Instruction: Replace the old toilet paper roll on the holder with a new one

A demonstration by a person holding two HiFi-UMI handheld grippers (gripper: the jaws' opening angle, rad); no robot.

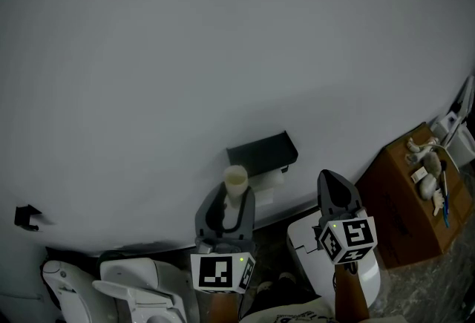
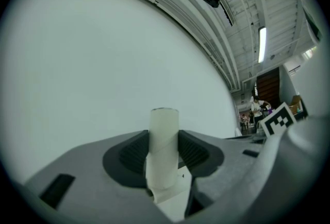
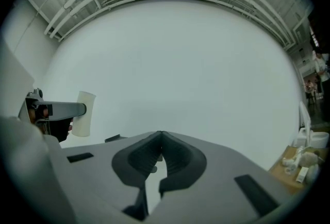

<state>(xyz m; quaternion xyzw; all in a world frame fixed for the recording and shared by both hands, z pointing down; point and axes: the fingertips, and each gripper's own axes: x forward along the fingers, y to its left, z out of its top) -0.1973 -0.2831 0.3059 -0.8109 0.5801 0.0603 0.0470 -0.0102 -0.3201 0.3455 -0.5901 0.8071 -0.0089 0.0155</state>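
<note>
Against the wall (image 1: 185,54) hangs the black holder (image 1: 261,152). The right gripper (image 3: 160,147) has its fingers clenched on nothing, so it cannot catch anything. The left gripper (image 2: 164,138) grasps the old cardboard tube (image 1: 235,182) upright and low on its length, so the tube could tip, crush or slip out.

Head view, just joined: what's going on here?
A person is working at a white wall with a tool in each hand. The left tool is clamped on a bare cardboard tube, held upright just in front of the black holder. The right tool is shut and empty, off to its side. Neither tool has a new roll.
</note>
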